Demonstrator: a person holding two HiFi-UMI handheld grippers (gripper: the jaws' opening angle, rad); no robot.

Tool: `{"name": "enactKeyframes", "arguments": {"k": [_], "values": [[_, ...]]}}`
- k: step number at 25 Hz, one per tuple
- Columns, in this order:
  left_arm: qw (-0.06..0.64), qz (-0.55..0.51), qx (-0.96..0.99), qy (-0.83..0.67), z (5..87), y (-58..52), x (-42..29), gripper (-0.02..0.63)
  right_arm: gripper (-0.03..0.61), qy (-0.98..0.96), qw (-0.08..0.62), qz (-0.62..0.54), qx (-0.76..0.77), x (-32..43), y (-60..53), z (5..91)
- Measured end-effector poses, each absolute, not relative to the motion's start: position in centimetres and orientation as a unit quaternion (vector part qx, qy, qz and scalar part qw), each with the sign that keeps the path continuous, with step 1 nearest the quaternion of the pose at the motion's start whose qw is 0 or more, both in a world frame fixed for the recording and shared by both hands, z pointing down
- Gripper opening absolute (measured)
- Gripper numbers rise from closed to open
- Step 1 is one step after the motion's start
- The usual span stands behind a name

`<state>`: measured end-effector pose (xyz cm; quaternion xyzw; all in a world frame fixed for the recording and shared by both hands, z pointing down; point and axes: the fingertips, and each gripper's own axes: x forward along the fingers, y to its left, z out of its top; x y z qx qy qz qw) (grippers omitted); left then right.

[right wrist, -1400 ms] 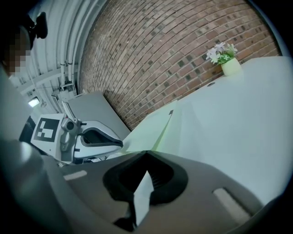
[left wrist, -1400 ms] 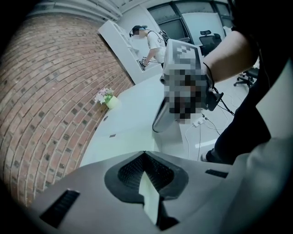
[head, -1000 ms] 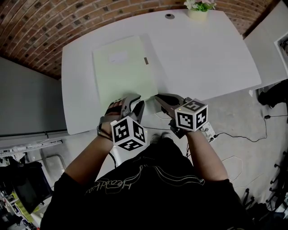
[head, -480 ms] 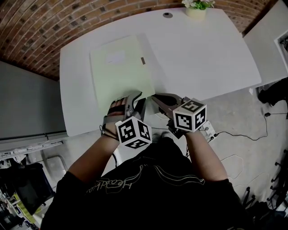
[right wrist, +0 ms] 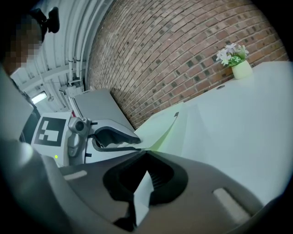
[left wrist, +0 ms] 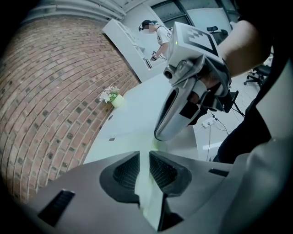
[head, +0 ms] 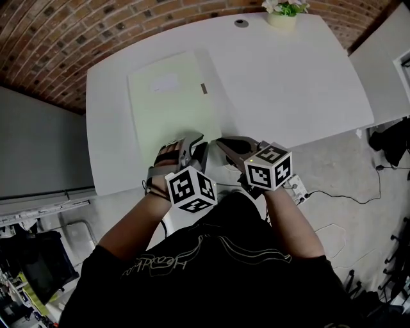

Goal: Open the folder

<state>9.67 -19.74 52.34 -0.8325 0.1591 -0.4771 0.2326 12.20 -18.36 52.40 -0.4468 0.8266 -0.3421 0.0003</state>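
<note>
A pale green folder [head: 170, 96] lies flat on the white table [head: 288, 77], its near edge at the table's front. My left gripper [head: 194, 143] is at the folder's near right corner. Its jaws have just been closing, and the thin upper cover [left wrist: 147, 196] is pinched between them [left wrist: 144, 167]. Close beside it, my right gripper [head: 221, 142] is shut on a pale lower sheet [right wrist: 143, 192] of the same corner. In the right gripper view the cover [right wrist: 160, 125] stands slightly lifted, with brighter green showing in the gap. The left gripper [right wrist: 114, 137] holds that raised edge.
A small pot of flowers [head: 282, 14] and a round grommet [head: 241, 23] sit at the table's far edge. A brick wall runs behind the table. A second white table [head: 384, 57] stands at the right, with cables [head: 333, 192] on the floor below.
The cover's near right corner has curled up a little at the left gripper. Both hands have stayed almost where they were.
</note>
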Motion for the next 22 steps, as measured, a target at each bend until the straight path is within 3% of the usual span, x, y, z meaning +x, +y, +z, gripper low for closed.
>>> {"name": "enactKeyframes", "arguments": {"k": [22], "values": [[0.195, -0.502, -0.826, 0.167, 51.6, -20.3, 10.0, 0.038, 0.002, 0.845, -0.049, -0.324, -0.422, 12.8, -21.5, 52.4]]}}
